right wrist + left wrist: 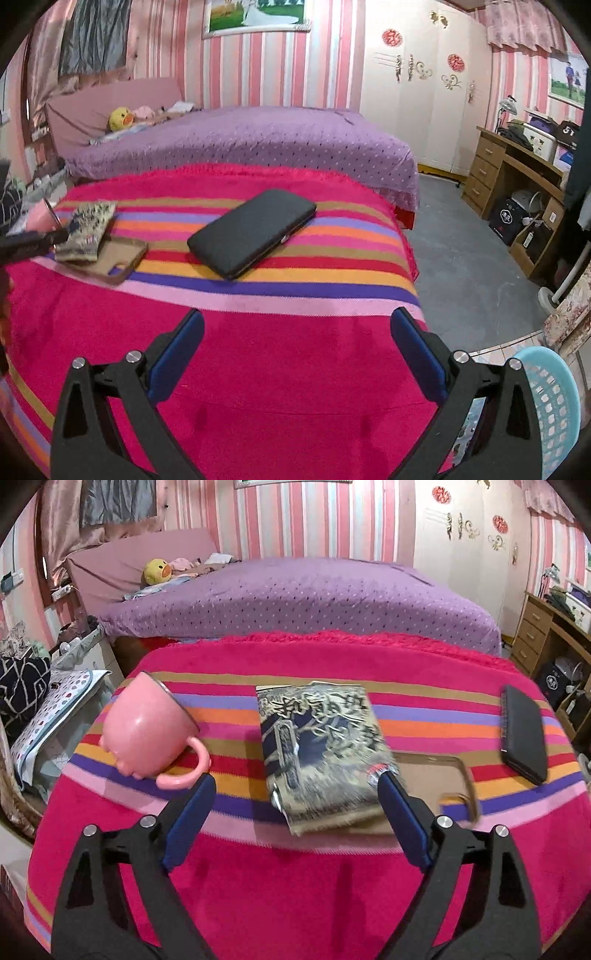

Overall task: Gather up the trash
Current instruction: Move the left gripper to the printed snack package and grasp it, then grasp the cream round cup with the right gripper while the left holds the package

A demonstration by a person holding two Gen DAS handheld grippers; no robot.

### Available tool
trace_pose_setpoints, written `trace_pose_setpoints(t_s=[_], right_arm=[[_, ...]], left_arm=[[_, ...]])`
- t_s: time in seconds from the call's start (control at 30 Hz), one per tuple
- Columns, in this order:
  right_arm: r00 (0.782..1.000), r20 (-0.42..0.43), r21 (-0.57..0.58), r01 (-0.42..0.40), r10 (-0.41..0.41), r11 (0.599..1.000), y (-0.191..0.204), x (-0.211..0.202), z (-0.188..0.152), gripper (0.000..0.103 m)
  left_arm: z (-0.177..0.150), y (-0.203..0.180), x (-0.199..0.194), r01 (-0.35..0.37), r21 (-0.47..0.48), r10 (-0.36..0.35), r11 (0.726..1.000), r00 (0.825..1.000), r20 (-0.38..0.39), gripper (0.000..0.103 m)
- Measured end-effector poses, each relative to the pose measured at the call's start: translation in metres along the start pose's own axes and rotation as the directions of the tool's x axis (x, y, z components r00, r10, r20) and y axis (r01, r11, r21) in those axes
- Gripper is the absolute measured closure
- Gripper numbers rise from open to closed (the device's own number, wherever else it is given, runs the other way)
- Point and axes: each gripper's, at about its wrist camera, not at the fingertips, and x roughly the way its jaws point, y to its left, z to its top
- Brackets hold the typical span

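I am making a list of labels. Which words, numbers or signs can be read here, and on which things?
"51": white on a dark item on the desk.
Snack packet: large Chinese characters, too blurred to read.
Dark bag under the desk: a round white mark, too small to read.

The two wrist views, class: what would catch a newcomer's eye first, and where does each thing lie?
The bright striped blanket fills both views. On it, a crinkled printed packet lies in the middle ahead of the open left gripper, with a tipped pink mug to its left. A black case lies ahead of the right gripper, and a blue basket stands at lower right.
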Motion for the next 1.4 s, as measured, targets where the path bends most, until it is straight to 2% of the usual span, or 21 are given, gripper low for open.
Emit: trace_pose_setpoints(t_s=[0.03, 0.1, 0.17, 0.2, 0.23, 0.27, 0.3, 0.37, 0.47, 0.6, 0.77, 0.87, 0.93, 1.13, 1.4], right_arm=[[1.0, -0.002, -0.004, 0.002, -0.002, 1.0, 0.001, 0.001, 0.0, 0.005], [1.0, -0.002, -0.014, 0.007, -0.007, 1.0, 0.003, 0.001, -0.001, 0.005], [1.0, -0.007, -0.037, 0.016, -0.016, 0.999, 0.006, 0.002, -0.002, 0.005], [1.0, -0.009, -0.05, 0.023, -0.023, 0.998, 0.008, 0.003, -0.003, 0.005], [1.0, -0.01, -0.058, 0.027, -0.028, 0.998, 0.009, 0.003, -0.003, 0.005], [0.999, -0.012, -0.063, 0.029, -0.03, 0.998, 0.01, 0.003, -0.003, 0.005], [1.0, -0.014, -0.064, 0.026, -0.027, 0.998, 0.011, 0.003, -0.004, 0.005], [1.0, -0.011, -0.064, 0.021, -0.022, 0.998, 0.012, 0.0, -0.003, 0.005], [1.0, 0.002, -0.067, 0.02, -0.019, 0.998, 0.016, -0.005, -0.001, 0.005], [1.0, 0.012, -0.066, 0.009, -0.008, 0.998, 0.023, -0.009, 0.001, 0.005], [1.0, 0.019, -0.085, -0.017, 0.019, 0.996, 0.041, -0.01, 0.002, 0.005], [0.999, 0.024, -0.11, -0.033, 0.036, 0.993, 0.058, -0.01, 0.002, 0.005], [0.998, 0.022, -0.123, -0.054, 0.057, 0.991, 0.073, -0.011, 0.002, 0.005], [0.993, 0.016, -0.154, -0.111, 0.115, 0.982, 0.122, -0.001, 0.01, 0.005], [0.973, -0.009, -0.176, -0.228, 0.23, 0.958, 0.204, 0.038, 0.045, 0.005]], left_arm=[[0.002, 0.001, 0.008, -0.001, 0.003, 0.001, 1.0, 1.0, -0.007, 0.018], [0.002, 0.001, 0.021, -0.004, 0.012, 0.005, 1.0, 1.0, -0.02, 0.029], [0.003, 0.004, 0.03, 0.047, -0.01, -0.048, 0.999, 0.998, -0.037, 0.039], [0.003, 0.006, 0.028, 0.066, -0.02, -0.067, 0.998, 0.997, -0.029, 0.058], [0.003, 0.006, 0.026, 0.069, -0.019, -0.069, 0.997, 0.997, -0.021, 0.067], [0.003, 0.005, 0.023, 0.062, -0.011, -0.062, 0.998, 0.998, -0.01, 0.083], [0.003, 0.003, 0.019, 0.06, 0.005, -0.06, 0.998, 0.998, 0.003, 0.093], [0.0, -0.001, 0.013, 0.074, 0.038, -0.074, 0.997, 0.997, 0.007, 0.103], [-0.005, 0.001, 0.0, 0.057, 0.058, -0.059, 0.997, 0.998, 0.023, 0.103], [-0.009, 0.019, -0.032, 0.084, 0.02, -0.085, 0.996, 0.995, 0.054, 0.103], [-0.011, 0.042, -0.067, 0.042, -0.004, -0.041, 0.999, 0.996, 0.085, 0.103], [-0.018, 0.057, -0.089, -0.018, -0.009, 0.019, 1.0, 0.992, 0.124, 0.103], [-0.024, 0.067, -0.096, -0.034, -0.03, 0.038, 0.999, 0.991, 0.127, 0.103], [-0.03, 0.112, -0.082, -0.085, -0.089, 0.094, 0.992, 0.989, 0.11, 0.103], [-0.033, 0.163, -0.07, -0.127, -0.166, 0.143, 0.978, 0.986, 0.086, 0.103]])
